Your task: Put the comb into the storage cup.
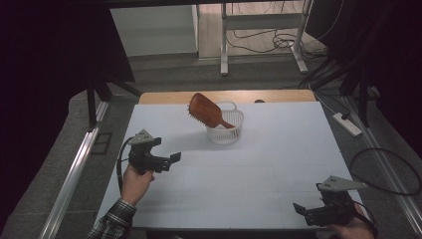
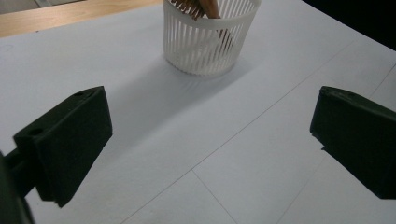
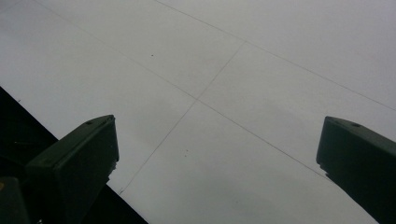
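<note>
Left hand-held gripper [image 1: 171, 159]: lower left of the high view, held by a hand [image 1: 134, 180] with a plaid sleeve; jaws stand wide apart with nothing between them, pointing toward the middle of the desk
Left gripper view: its two black jaws rise at the left and right edges, bare white surface between them, the basket [image 2: 205, 44] at top centre
Right hand-held gripper [image 1: 301, 209]: lower right corner of the high view, near the desk's front edge; jaws spread wide, empty
Right gripper view: pale surface with thin seam lines crossing; the dark edge of the desk cuts across the lower left
Basket [image 1: 226, 130]: white, slatted, round, upper centre of the high view, standing on the desk
Hairbrush [image 1: 204, 110]: brown wood paddle, handle down in the basket, head leaning out to the upper left
Desk [image 1: 278, 164]: white sheet on top, wooden strip along the far edge
Writing: none legible on any item
</note>
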### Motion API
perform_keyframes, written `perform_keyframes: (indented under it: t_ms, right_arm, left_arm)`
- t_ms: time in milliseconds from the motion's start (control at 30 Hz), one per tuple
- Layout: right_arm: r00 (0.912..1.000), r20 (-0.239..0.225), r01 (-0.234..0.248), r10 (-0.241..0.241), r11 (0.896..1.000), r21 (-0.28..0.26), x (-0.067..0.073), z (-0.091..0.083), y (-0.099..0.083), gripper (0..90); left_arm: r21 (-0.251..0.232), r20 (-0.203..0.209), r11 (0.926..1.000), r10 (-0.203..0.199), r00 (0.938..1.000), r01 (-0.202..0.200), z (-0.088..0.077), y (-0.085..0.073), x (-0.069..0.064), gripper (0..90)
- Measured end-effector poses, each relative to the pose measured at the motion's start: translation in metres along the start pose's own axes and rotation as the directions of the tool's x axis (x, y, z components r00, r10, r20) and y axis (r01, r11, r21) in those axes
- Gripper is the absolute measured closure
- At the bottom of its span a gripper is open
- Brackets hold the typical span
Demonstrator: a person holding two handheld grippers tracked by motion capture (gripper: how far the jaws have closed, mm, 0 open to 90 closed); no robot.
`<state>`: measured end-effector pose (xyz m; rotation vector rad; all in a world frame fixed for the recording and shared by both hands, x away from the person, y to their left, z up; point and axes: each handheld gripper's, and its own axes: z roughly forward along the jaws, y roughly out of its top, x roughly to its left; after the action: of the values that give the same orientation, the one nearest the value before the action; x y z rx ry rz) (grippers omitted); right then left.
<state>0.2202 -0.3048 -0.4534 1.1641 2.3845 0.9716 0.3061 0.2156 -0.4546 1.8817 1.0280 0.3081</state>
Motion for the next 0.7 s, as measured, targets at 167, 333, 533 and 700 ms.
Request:
perform_keyframes:
  t_ms: [167, 333, 533, 700]
  right_arm:
    - [1.0000, 0.000, -0.001, 0.001, 1.000, 0.001, 0.000, 0.000, 0.000, 0.0]
    - [1.0000, 0.001, 0.000, 0.000, 1.000, 0.000, 0.000, 0.000, 0.000, 0.0]
    - [1.0000, 0.001, 0.000, 0.000, 1.000, -0.001, 0.000, 0.000, 0.000, 0.0]
    - [1.0000, 0.002, 0.002, -0.002, 1.000, -0.001, 0.001, 0.000, 0.000, 0.0]
  left_arm:
    - [-0.002, 0.006, 0.9999, -0.013, 0.9999, 0.013, -0.004, -0.003, 0.000, 0.0]
    - [-0.004, 0.008, 0.9999, -0.016, 0.9998, 0.016, -0.008, -0.006, -0.001, 0.0]
    - [-0.011, 0.002, 0.9997, -0.020, 0.9998, 0.020, -0.014, -0.010, -0.003, 0.0]
    - [-0.016, 0.006, 0.9995, -0.026, 0.9996, 0.026, -0.019, -0.014, -0.004, 0.0]
